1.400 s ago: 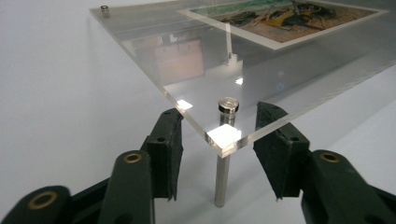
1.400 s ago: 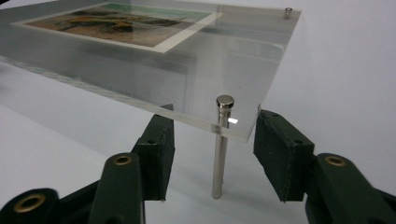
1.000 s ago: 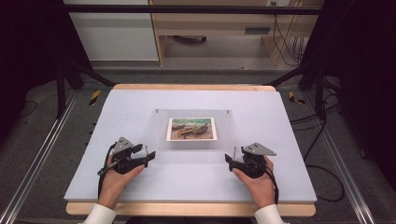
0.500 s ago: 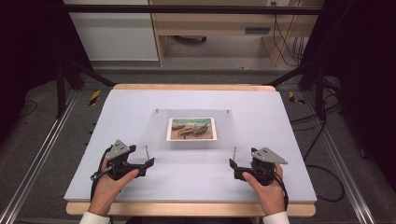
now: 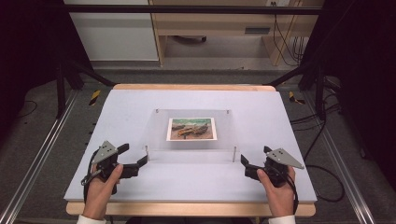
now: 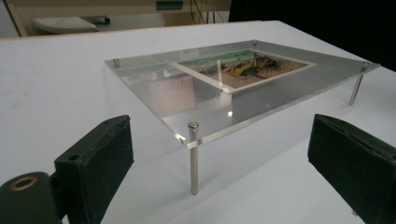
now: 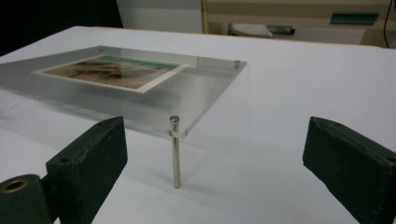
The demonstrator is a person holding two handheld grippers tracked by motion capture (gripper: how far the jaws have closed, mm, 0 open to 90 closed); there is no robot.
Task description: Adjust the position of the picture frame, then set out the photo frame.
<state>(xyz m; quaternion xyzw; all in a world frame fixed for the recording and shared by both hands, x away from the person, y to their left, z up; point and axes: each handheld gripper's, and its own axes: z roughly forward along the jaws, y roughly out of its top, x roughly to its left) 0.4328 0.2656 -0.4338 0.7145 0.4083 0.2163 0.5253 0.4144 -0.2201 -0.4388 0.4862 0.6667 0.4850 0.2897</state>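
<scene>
clear acrylic frame (image 5: 191, 133) on four metal posts stands mid-table in the high view, a picture (image 5: 191, 129) lying under its plate. since a second ago both hands have drawn back toward 6 o'clock and spread apart: left gripper (image 5: 135, 164) now sits at the frame's 8 o'clock corner, right gripper (image 5: 246, 167) at 4 o'clock, neither touching.

left gripper view: jaws wide, near post (image 6: 193, 157) centred between them.

right gripper view: jaws wide around its post (image 7: 175, 151). probably lining up to grasp both front corners.
</scene>
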